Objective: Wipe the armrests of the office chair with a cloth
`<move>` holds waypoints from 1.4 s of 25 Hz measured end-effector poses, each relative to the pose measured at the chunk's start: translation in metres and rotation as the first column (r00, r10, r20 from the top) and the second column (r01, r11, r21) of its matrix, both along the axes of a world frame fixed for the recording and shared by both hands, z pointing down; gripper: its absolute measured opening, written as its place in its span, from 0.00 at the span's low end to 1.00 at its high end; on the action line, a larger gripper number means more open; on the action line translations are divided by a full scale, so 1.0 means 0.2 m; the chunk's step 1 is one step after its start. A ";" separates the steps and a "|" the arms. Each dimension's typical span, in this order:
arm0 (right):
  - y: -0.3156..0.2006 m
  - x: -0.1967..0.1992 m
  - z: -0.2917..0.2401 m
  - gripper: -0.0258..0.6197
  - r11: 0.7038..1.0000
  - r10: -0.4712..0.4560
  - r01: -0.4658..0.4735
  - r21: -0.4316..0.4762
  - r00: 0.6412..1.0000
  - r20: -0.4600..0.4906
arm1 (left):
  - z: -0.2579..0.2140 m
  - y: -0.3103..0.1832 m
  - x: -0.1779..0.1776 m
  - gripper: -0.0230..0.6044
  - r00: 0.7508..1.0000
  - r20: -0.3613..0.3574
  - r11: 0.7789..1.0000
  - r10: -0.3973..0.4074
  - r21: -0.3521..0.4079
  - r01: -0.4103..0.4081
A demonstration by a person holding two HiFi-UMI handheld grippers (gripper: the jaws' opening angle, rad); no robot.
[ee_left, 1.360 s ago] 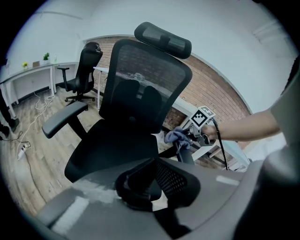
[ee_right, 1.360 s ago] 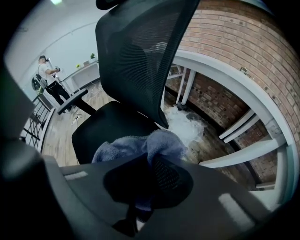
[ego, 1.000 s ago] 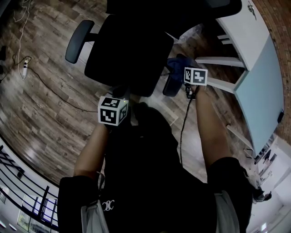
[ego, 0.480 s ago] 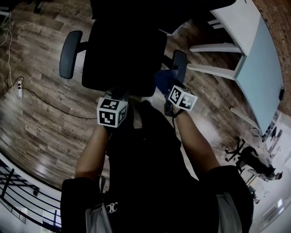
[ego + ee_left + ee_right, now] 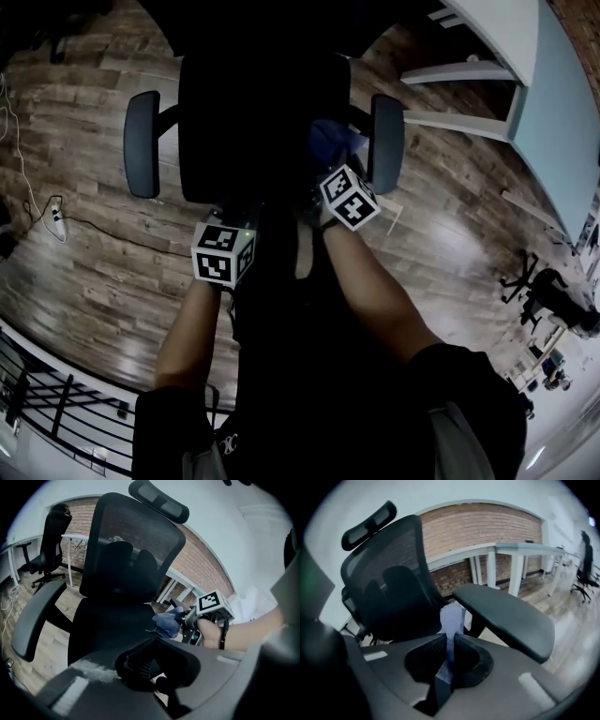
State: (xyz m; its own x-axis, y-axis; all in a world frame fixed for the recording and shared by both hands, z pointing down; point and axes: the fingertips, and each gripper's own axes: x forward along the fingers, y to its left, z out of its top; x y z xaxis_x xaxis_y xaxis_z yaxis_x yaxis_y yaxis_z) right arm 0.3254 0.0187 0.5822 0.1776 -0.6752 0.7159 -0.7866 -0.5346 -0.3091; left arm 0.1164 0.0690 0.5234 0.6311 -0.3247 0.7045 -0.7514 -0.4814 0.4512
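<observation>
While left tool (image 5: 140, 665) closed and empty, right tool (image 5: 450, 651) tight on blue cloth (image 5: 452, 617)

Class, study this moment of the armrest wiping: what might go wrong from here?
The right gripper pinches the blue cloth by a narrow fold between its jaws, so the cloth may slip out when dragged. The cloth sits beside the right armrest, not on it, so a stroke could miss it. With so little cloth ahead, the hard jaws might scrape the armrest.

Premises: open-plan office. Mesh-backed chair (image 5: 389, 588) with headrest directly ahead of the right jaws; white desk (image 5: 511, 550) beyond, before a brick wall (image 5: 478, 522); second chair (image 5: 51, 531) far left of the left jaws. Wood-plank floor (image 5: 84, 281).
</observation>
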 end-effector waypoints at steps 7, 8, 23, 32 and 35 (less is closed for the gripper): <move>0.00 0.15 0.17 0.09 0.909 0.411 -0.414 0.051 0.910 0.049 | 0.07 -0.03 -0.07 0.05 0.994 0.023 0.994 0.106 -0.015 -0.105; 0.00 0.18 0.17 0.09 0.891 0.445 -0.449 0.066 0.893 0.059 | 0.08 -0.03 -0.07 0.05 0.993 0.024 0.993 0.116 -0.021 -0.116; -0.16 0.38 0.26 0.09 0.748 0.618 -0.636 0.189 0.772 0.150 | 0.16 -0.13 -0.05 0.05 0.989 -0.013 0.989 0.147 -0.021 -0.147; -0.28 0.38 0.54 0.09 0.798 0.589 -0.595 0.096 0.804 0.083 | 0.26 -0.10 -0.13 0.05 0.988 0.004 0.986 0.157 -0.059 -0.157; -0.30 0.38 0.59 0.09 0.808 0.583 -0.586 0.065 0.810 0.061 | 0.26 -0.08 -0.12 0.05 0.985 -0.002 0.983 0.172 -0.059 -0.172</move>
State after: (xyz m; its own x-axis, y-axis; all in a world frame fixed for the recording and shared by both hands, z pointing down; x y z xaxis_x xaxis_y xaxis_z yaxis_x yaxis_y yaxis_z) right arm 0.4006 -0.0404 0.7007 0.5315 -0.5047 0.6802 -0.3205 -0.8632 -0.3900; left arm 0.0928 0.0522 0.5759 0.6718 -0.1694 0.7211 -0.6610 -0.5765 0.4804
